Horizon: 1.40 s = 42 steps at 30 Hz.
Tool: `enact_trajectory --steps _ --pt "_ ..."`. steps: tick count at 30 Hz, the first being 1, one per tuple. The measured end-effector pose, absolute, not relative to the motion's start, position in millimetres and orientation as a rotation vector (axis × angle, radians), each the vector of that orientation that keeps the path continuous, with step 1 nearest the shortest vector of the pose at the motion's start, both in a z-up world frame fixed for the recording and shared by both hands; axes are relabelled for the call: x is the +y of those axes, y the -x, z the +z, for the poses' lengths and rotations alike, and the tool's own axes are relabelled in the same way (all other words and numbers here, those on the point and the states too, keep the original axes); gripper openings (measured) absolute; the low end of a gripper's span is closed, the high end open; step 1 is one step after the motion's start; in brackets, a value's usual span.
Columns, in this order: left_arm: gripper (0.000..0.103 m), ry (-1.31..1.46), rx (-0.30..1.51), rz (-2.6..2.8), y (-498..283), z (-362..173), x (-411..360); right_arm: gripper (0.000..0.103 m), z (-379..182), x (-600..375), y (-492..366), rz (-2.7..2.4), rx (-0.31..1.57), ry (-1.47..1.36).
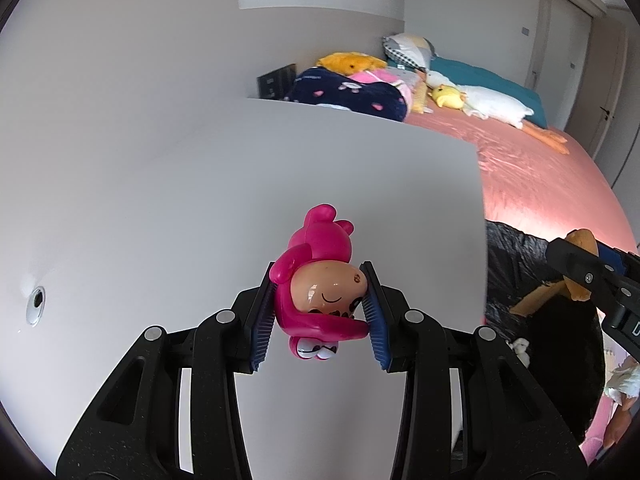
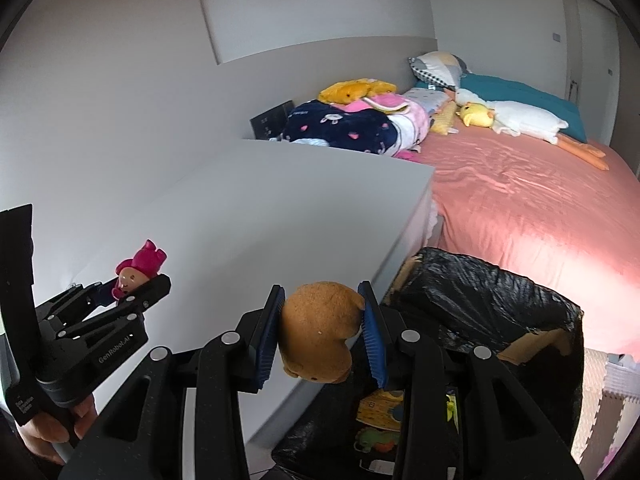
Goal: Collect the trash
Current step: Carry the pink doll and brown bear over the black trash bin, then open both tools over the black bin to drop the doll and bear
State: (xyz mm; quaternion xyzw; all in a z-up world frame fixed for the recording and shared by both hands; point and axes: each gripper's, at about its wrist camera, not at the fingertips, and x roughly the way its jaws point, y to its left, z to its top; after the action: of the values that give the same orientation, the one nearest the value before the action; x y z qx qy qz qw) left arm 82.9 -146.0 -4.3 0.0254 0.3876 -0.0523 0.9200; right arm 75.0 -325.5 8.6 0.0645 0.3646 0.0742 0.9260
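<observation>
here the pink plastic doll [image 1: 320, 288] is pinched at its head by the left gripper [image 1: 320, 312] above the white desk [image 1: 200, 200]; hard and glossy, it may slip. the brown plush toy [image 2: 320, 332], soft and light, is squeezed by the right gripper [image 2: 322, 332] beside the black-lined bin [image 2: 500, 300].

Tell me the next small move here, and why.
Probably carry the brown plush toy rightward over the black-lined bin before letting go: the right gripper clamps it beside the bin's near rim, while the left gripper holds a pink doll above the white tabletop.
</observation>
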Motion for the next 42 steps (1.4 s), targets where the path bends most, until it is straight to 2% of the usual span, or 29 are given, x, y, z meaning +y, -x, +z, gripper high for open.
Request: enact_trajectory --steps 24,42 --pt "0.040 -0.164 0.799 -0.283 -80.7 -3.7 -247.6 0.039 10.2 -413.6 -45.1 0.029 0.713 -0.228" --pt "0.040 -0.213 0.805 -0.394 -74.0 -6.1 -292.1 0.039 8.5 -465.7 -26.7 -0.093 0.696 -0.269"
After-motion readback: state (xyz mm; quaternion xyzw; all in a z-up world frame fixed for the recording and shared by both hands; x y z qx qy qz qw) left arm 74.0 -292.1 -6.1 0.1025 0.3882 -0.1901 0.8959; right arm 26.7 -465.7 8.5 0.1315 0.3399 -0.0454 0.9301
